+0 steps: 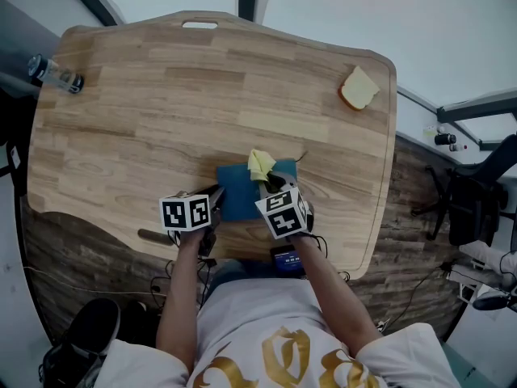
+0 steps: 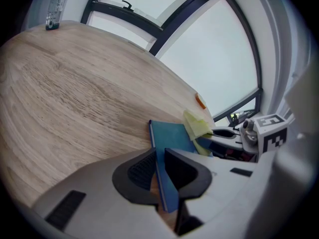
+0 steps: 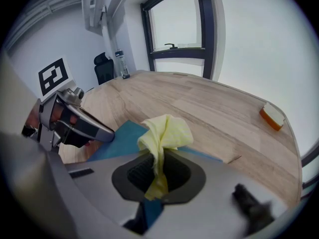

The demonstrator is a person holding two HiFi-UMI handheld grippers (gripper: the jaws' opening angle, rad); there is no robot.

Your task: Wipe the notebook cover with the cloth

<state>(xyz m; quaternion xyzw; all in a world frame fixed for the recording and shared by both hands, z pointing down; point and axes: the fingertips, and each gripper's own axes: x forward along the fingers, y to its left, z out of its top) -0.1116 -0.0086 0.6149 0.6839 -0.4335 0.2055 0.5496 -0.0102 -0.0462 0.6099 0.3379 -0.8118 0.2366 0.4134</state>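
Left gripper (image 2: 160,174) clamps notebook (image 2: 172,138) edge; right gripper (image 3: 158,171) pinches cloth (image 3: 167,130), partly hiding it.

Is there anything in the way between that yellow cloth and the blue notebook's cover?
Nothing visible. The cloth, pinched in the right gripper, sits over the bare cover of the notebook; the left gripper clamps only its edge, off to one side.

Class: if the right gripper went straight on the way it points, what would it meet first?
Probably the blue notebook, lying just ahead beneath the yellow cloth shut in the right gripper's jaws; past it, only bare table. Its tilt is unclear.
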